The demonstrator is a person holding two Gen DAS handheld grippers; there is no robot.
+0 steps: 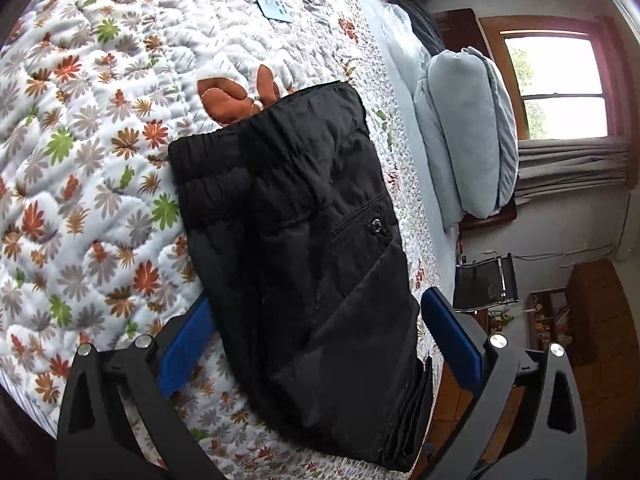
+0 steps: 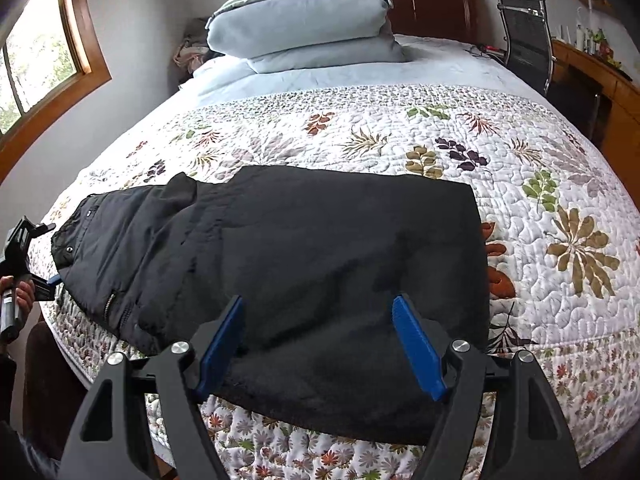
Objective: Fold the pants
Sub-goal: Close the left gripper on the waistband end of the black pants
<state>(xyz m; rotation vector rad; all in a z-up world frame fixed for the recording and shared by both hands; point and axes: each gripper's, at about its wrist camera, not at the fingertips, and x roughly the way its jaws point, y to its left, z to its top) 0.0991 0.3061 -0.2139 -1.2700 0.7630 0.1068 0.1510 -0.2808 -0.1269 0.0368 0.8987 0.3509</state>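
quilt (image 2: 400, 128) is carrying the black pants (image 2: 304, 248), lying folded near the bed's front edge. both grippers, left (image 1: 316, 344) and right (image 2: 320, 340), are hovering wide and empty over them. judging, each should be pinching one end low, gathering every layer before folding again.

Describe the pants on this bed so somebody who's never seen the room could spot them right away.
Find the bed's floral quilt, below the stacked pale blue bedding. The black pants lie near its front edge, the only dark, unpatterned thing on it.
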